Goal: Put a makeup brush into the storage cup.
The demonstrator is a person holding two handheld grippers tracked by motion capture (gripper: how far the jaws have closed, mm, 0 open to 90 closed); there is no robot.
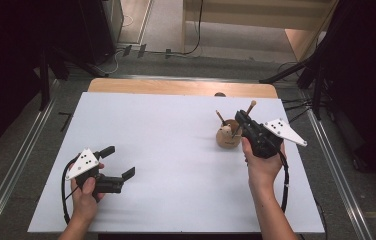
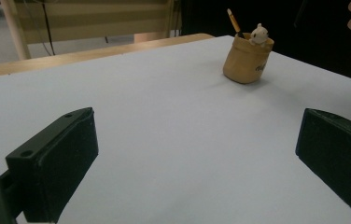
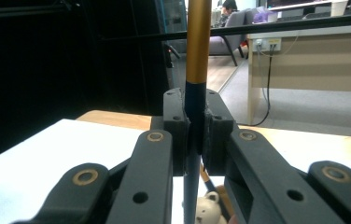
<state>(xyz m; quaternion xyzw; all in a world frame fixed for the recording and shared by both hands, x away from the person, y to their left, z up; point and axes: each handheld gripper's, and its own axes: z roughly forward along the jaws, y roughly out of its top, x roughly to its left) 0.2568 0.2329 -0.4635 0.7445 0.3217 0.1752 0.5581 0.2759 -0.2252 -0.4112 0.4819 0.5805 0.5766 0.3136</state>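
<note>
The right claw (image 3: 194,135) clamped a pen (image 3: 197,42) over the pot (image 1: 227,136) (left claw (image 1: 122,161) open, lower left); a skewed pull might have tipped it.

The counter (image 1: 176,165) is covered in plain white, with a light wood strip (image 1: 181,87) exposed along its far edge. Both hand-held grippers, left (image 1: 117,161) and right (image 1: 242,119), are black, each topped by a white plate marked with black dots. The holder (image 2: 247,59) is tan, and a cream figure (image 2: 259,33) is seen at its rim. The pencil (image 3: 197,56) is banded gold above dark blue.
</note>
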